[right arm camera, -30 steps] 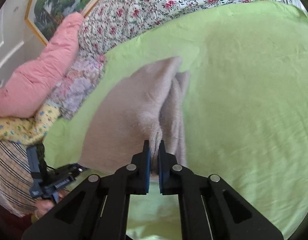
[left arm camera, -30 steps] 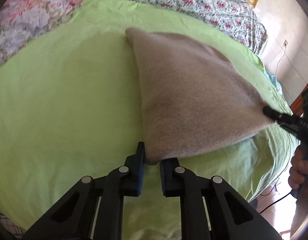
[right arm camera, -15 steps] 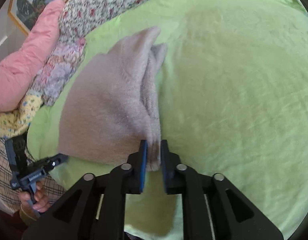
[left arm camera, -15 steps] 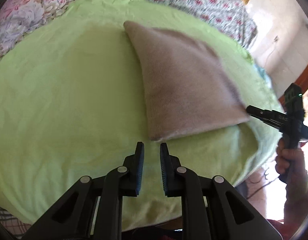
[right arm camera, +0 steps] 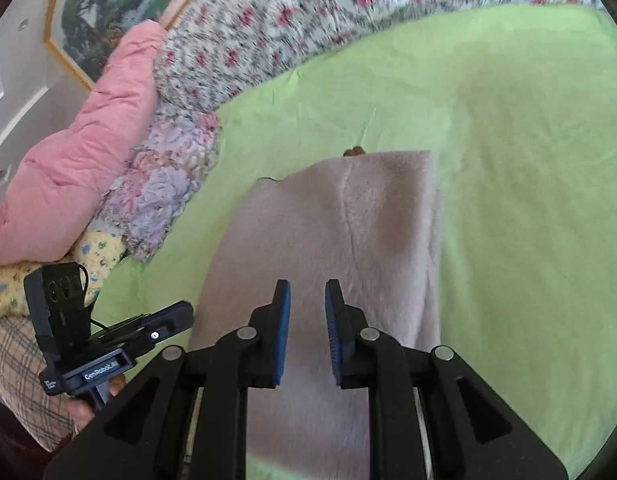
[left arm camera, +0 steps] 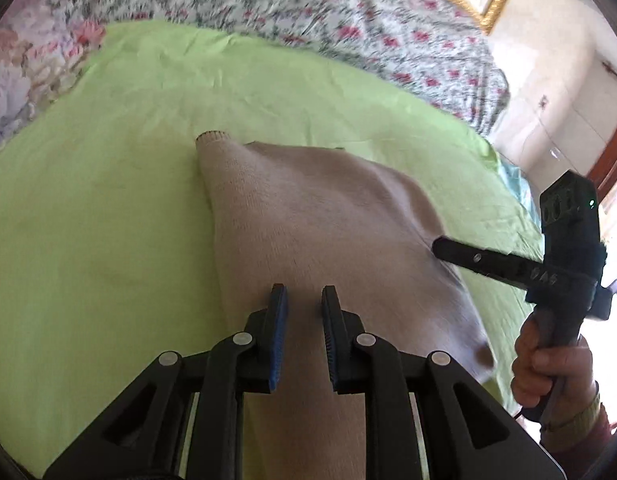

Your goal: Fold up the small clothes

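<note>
A folded beige knit garment (left arm camera: 320,232) lies flat on the green sheet (left arm camera: 108,200); it also shows in the right wrist view (right arm camera: 328,240). My left gripper (left arm camera: 304,300) is open and empty, hovering over the garment's near part. My right gripper (right arm camera: 306,296) is open and empty above the garment's near end. The right gripper shows in the left wrist view (left arm camera: 440,246) at the garment's right edge. The left gripper shows in the right wrist view (right arm camera: 184,314) beside the garment's left edge.
A floral bedspread (left arm camera: 308,4) covers the far side of the bed. A pink quilt (right arm camera: 88,152) and floral pillows (right arm camera: 160,184) lie at the left in the right wrist view. The bed's edge (left arm camera: 520,208) drops off at the right, near a wall.
Both grippers let go of the garment's corners and opened. The garment dropped flat on the sheet. Both grippers moved forward over it.
</note>
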Demonstrator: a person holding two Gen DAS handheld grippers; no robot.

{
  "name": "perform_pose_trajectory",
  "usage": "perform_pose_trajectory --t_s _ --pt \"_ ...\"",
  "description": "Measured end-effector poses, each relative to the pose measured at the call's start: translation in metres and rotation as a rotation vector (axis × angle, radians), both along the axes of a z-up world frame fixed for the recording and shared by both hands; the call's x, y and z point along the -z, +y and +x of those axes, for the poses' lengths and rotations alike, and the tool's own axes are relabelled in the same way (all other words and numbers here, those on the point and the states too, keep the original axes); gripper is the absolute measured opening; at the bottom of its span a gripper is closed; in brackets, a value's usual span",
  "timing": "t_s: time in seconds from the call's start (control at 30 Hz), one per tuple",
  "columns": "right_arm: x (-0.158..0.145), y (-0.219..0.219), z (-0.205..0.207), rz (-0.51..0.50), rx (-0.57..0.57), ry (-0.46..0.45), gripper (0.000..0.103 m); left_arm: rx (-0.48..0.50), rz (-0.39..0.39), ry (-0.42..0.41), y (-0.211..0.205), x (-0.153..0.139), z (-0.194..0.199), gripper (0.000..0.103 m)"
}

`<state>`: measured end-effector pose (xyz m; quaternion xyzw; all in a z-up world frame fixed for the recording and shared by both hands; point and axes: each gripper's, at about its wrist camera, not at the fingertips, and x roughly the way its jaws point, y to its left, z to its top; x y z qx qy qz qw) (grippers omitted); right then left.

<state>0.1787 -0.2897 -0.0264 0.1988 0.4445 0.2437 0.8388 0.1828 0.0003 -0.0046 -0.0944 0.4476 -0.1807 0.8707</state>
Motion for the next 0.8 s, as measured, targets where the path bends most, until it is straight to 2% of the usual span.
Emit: perform_pose_trajectory --t_s 0.13,0.2,0.23,0.3,0.37,0.43,0.47,0.5,0.63,0.7,0.8 --pt "0.034 -0.006 0.030 -0.143 0.019 0.055 0.015 0.021 0.012 0.069 -0.012 0.023 0.021 0.016" --pt "0.051 -0.019 0.040 -0.048 0.021 0.081 0.014 0.016 0.024 0.058 -0.017 0.028 0.021 0.016" --pt "0.052 -0.023 0.042 -0.035 0.023 0.085 0.014 0.018 0.035 0.053 -0.018 0.028 0.021 0.016" --pt "0.051 -0.024 0.043 -0.085 0.036 0.078 0.000 0.017 0.018 0.051 -0.017 0.025 0.021 0.016" --pt "0.051 -0.028 0.041 -0.042 0.039 0.088 0.000 0.015 0.004 0.048 -0.012 0.021 0.014 0.016" --pt "0.041 -0.026 0.033 -0.055 0.040 0.065 0.000 0.018 -0.001 0.034 -0.009 0.012 0.000 0.016" --pt "0.030 -0.023 0.022 -0.078 0.044 0.042 0.004 0.022 -0.002 0.021 -0.006 0.008 -0.010 0.016" --pt "0.022 -0.021 0.013 -0.082 0.043 0.025 0.004 0.037 -0.007 0.006 -0.006 0.002 -0.022 0.016" --pt "-0.004 -0.015 -0.029 -0.051 0.010 -0.025 0.004 0.097 -0.037 -0.020 -0.006 -0.005 -0.065 0.016" --pt "-0.006 -0.009 -0.053 -0.046 -0.009 -0.022 0.004 0.112 -0.030 -0.004 -0.005 0.001 -0.086 0.016" --pt "0.007 -0.008 -0.082 -0.039 -0.021 0.024 0.005 0.118 -0.016 0.040 -0.002 0.021 -0.102 0.017"
